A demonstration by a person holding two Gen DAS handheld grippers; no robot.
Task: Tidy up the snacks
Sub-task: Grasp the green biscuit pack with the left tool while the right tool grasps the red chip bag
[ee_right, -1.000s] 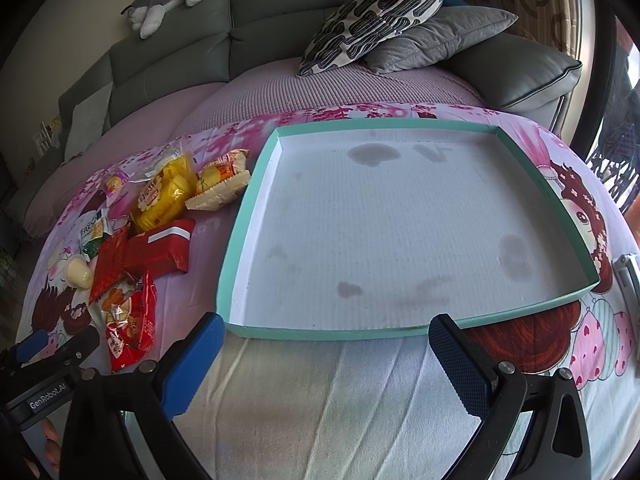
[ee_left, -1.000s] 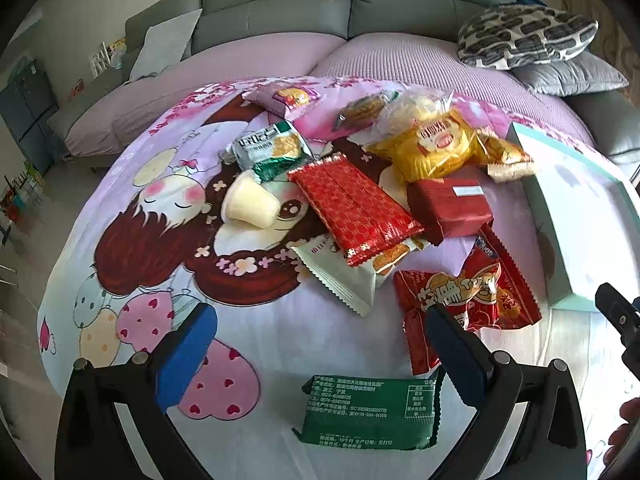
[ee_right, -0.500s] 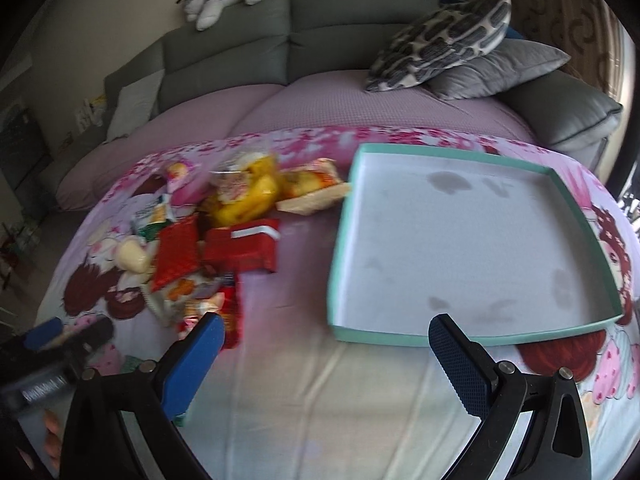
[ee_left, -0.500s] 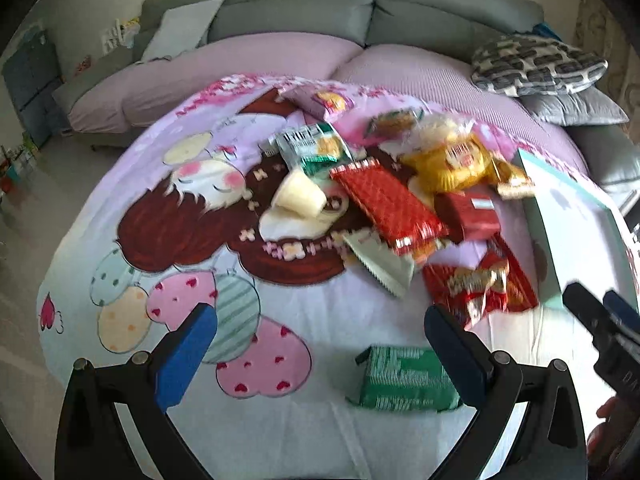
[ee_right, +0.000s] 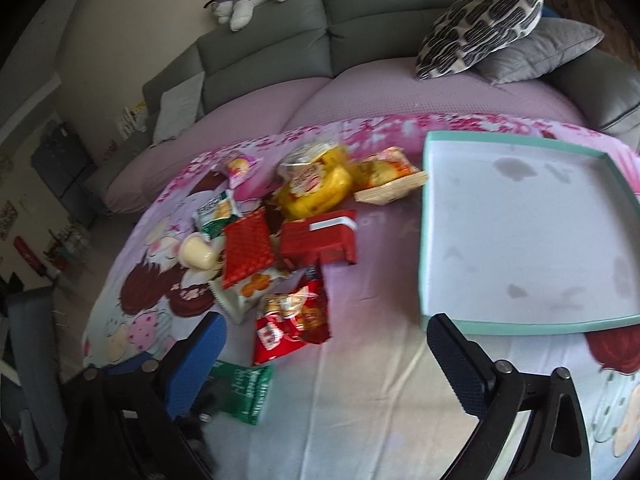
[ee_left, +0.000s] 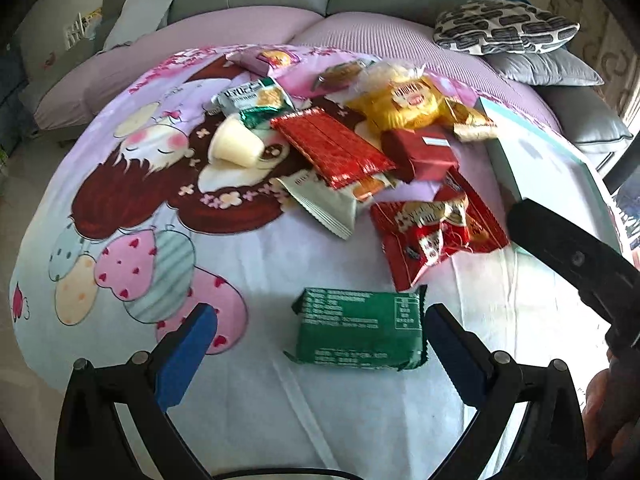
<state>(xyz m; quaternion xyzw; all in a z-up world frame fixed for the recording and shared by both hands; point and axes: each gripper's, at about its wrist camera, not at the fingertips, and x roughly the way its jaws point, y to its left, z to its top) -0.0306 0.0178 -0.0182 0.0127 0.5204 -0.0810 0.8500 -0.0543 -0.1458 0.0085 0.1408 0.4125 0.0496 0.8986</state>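
Left gripper (ee_left: 320,344) wide and empty over the green packet (ee_left: 358,330) on the cloth; right gripper (ee_right: 326,344) closing on nothing near the empty tray (ee_right: 524,236); slick wrapper may slip when pinched.

Light: daylight, enters from the right side of both views; the wall and room at far left are dim
Glare: pale cloth (ee_left: 360,420) near the lens is washed out; the tray (ee_right: 520,240) floor is bright
Shadows: soft; a faint one beside the green packet (ee_left: 360,330)
Blur: the snack pile (ee_right: 304,216) is smeared in the right view; the dark gripper (ee_left: 572,256) at the left view's edge is soft
Distortion: strong fisheye; the sofa (ee_right: 360,20) bows; corners go black
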